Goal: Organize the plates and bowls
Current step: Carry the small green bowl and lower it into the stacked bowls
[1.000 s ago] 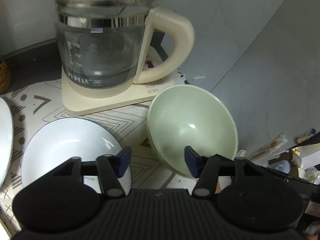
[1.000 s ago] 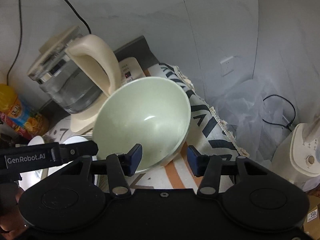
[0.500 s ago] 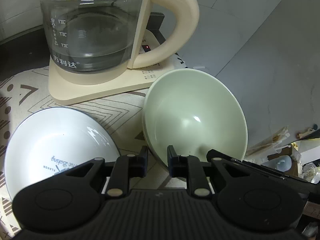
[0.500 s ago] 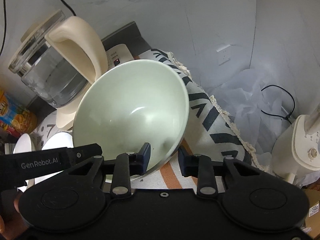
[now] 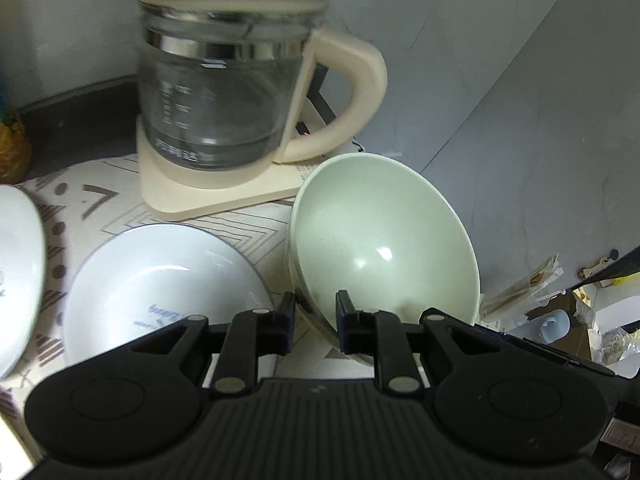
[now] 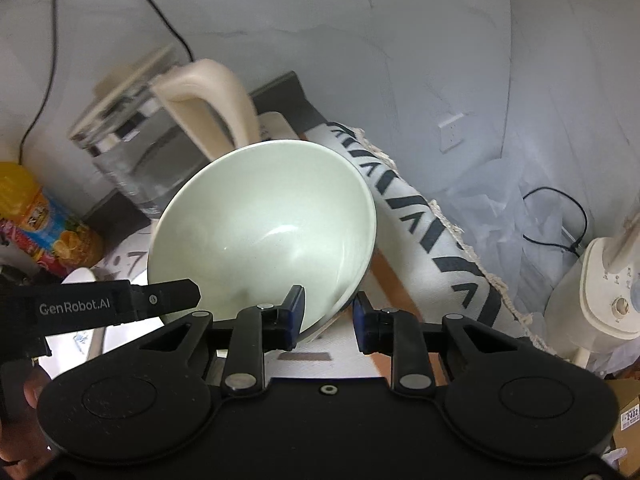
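Glass kettle on cream base stands far on patterned counter, clear of work zone. Pale green bowl, right of kettle, tilted off counter, pinched at opposite near-rim points for stable two-point carry, likely toward stack. White bowl rests left, beside it. Left claw clamped on green bowl rim; right claw likewise gripping rim.

Dim, fisheye-warped frames; kettle motion-blurred, glare spots inside green bowl.
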### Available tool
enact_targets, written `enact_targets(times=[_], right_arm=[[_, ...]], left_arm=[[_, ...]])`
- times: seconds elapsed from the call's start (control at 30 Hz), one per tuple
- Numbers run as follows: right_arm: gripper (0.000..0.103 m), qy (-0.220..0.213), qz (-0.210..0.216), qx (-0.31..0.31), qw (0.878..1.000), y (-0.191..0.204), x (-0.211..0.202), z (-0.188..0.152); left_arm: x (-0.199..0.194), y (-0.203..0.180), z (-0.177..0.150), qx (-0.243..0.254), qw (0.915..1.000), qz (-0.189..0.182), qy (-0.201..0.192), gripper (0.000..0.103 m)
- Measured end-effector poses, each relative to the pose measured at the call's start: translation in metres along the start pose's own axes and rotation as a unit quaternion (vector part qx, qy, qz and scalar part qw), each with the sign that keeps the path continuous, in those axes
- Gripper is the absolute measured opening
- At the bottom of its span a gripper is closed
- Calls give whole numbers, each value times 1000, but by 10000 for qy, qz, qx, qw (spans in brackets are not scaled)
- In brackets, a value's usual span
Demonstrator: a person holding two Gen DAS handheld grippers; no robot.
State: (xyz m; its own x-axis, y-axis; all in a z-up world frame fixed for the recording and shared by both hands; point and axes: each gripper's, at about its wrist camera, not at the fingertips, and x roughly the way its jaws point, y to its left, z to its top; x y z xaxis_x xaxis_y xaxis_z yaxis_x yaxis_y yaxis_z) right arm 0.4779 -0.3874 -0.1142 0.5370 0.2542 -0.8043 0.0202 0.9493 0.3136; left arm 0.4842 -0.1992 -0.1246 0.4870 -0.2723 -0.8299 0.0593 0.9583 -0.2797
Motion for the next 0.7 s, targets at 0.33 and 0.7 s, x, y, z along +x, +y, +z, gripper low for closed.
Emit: enact_targets(times=[0.33, 0.7], right_arm=[[25, -346, 126, -191, 9991, 34, -39, -19], [24, -484, 184, -298, 9982, 66, -72, -48]], left_arm=[[-53, 19, -21, -43, 9995, -37, -300, 19], [-100, 42, -52, -114, 9988, -63, -467, 19]])
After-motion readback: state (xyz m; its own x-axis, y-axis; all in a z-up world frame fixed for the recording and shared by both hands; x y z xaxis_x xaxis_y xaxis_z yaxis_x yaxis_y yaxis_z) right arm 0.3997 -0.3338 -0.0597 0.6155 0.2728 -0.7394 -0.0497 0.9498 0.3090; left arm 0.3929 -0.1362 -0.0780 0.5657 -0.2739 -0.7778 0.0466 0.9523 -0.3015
